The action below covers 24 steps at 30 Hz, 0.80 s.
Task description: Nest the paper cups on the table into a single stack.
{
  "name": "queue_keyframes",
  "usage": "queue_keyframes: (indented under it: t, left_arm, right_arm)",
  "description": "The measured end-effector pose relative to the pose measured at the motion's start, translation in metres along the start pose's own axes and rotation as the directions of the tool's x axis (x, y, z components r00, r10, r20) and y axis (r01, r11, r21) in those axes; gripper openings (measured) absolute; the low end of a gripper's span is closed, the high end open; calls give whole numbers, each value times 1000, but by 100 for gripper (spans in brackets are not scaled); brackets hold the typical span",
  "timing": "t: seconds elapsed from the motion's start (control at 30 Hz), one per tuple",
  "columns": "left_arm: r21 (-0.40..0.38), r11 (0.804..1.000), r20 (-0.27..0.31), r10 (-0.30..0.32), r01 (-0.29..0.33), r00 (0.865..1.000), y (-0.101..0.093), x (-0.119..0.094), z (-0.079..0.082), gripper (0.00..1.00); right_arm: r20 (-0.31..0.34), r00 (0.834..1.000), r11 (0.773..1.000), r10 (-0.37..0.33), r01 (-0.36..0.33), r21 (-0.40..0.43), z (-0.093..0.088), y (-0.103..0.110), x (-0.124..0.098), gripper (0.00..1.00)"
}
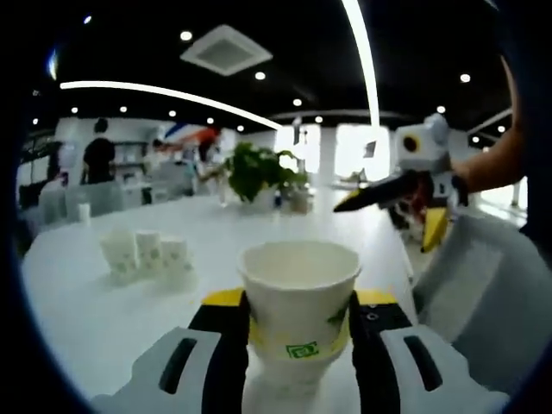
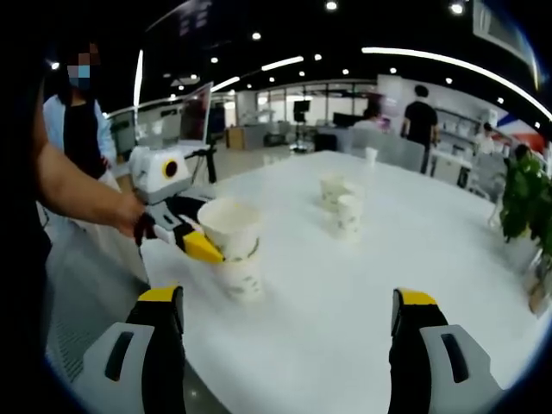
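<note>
My left gripper (image 1: pixel 297 323) is shut on a white paper cup (image 1: pixel 298 289) with green print, held upright at the table's near edge. In the right gripper view that left gripper (image 2: pixel 216 246) holds the cup (image 2: pixel 229 226) on top of a second cup (image 2: pixel 243 278) standing on the table; how far it is nested I cannot tell. Three more cups (image 1: pixel 147 254) stand grouped further in, and that group of cups (image 2: pixel 341 203) lies toward the middle of the table. My right gripper (image 2: pixel 289 319) is open and holds nothing, and that right gripper (image 1: pixel 397 211) hangs off the table's right side.
The round white table (image 2: pixel 405 250) has a potted plant (image 1: pixel 257 171) at its far side, and the plant (image 2: pixel 526 198) is near the edge. A lone cup (image 2: pixel 371 155) stands far off. Grey chairs (image 1: pixel 483 285) stand beside the table. A person (image 2: pixel 73 155) stands close, others further back.
</note>
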State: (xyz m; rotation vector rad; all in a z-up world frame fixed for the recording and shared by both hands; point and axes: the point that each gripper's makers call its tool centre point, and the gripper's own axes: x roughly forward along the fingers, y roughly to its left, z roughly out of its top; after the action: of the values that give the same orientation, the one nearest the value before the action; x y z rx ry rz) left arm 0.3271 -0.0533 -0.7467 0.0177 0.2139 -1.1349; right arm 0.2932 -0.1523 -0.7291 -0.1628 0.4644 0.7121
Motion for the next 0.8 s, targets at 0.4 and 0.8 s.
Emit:
queue_keyframes:
  t: [0.4,0.8]
  left_arm:
    - [-54,995,3,82,-81,997,21,-23,25,75]
    - [-52,969,-36,239,-240,970,58,-71,24,93]
  right_arm:
    - [56,998,1000,-14,15,-17,28,-21,9,99]
    - [110,993,999,-30,33,-19,44,-43,19,98]
